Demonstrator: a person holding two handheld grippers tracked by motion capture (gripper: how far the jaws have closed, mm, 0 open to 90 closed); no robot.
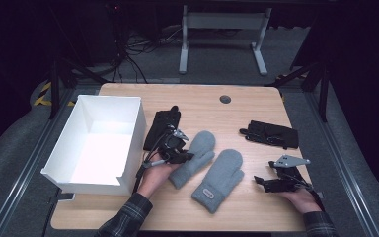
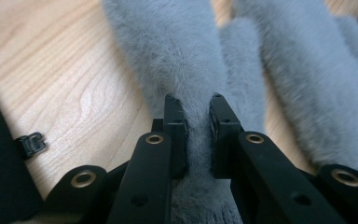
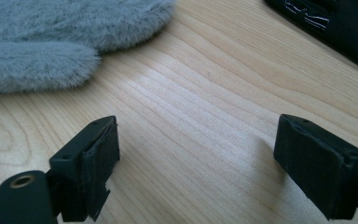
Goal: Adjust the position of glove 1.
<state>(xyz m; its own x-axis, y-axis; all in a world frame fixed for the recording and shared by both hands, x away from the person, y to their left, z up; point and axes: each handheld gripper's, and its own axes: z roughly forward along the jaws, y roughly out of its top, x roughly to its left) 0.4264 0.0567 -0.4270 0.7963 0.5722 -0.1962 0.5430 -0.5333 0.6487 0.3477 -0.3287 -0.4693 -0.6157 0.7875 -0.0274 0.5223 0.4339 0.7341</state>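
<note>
Left tool [image 2: 193, 105] is clamped on the left grey mitten [image 1: 193, 157], jaws pinching the fur near its cuff end. That mitten lies flat on the counter [image 1: 246, 113], just beside the second grey mitten [image 1: 219, 178], right of the white box [image 1: 98, 143]. Black glove [image 1: 161, 126] sits behind the left hand [image 1: 153, 175]. Right tool [image 3: 196, 149] rests released, jaws wide over bare wood, near the other black glove [image 1: 271, 133].
</note>
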